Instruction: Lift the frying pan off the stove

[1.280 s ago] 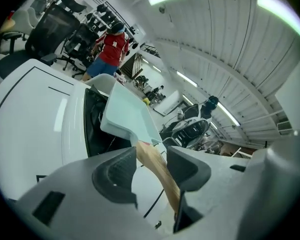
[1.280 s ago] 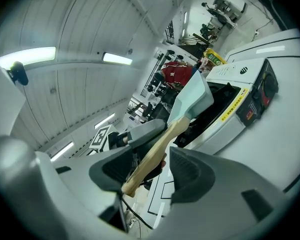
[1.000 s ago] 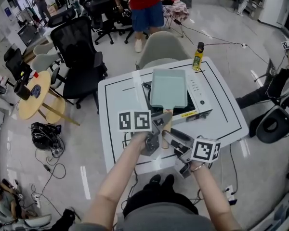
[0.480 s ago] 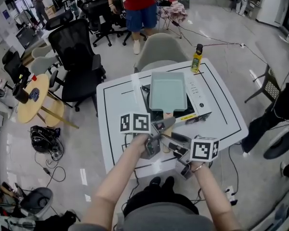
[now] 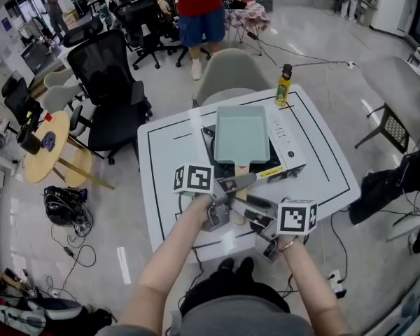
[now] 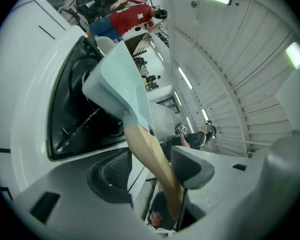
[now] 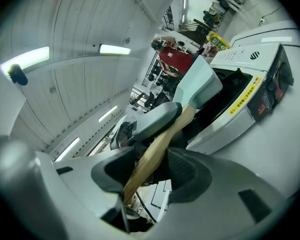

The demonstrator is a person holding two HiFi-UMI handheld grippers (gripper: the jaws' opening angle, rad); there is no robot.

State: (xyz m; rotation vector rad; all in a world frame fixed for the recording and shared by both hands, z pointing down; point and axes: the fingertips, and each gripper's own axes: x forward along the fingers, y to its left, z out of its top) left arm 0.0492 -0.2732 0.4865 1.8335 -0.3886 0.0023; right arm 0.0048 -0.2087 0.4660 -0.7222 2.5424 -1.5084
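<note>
Your left gripper (image 6: 149, 170) has just opened its jaws wide, and your right gripper (image 7: 157, 171) has been closing, but neither pair is clamped yet. The wooden handle (image 6: 142, 144) runs loose between both. The frying pan (image 5: 242, 133) sits on the stove (image 5: 290, 161) just ahead. Clamp squarely on the handle first, then lift level.

The left gripper (image 6: 150, 170) has just been opening its jaws, and they now stand wide apart. The wooden handle (image 6: 149, 151) of the pale green frying pan (image 6: 121, 81) runs between them, close against one pad and clear of the other. The pan rests on the black stove (image 6: 72, 111), which stands on the white tabletop (image 6: 25, 79). A person in a red shirt (image 6: 129, 18) stands beyond the table's far edge.
</note>
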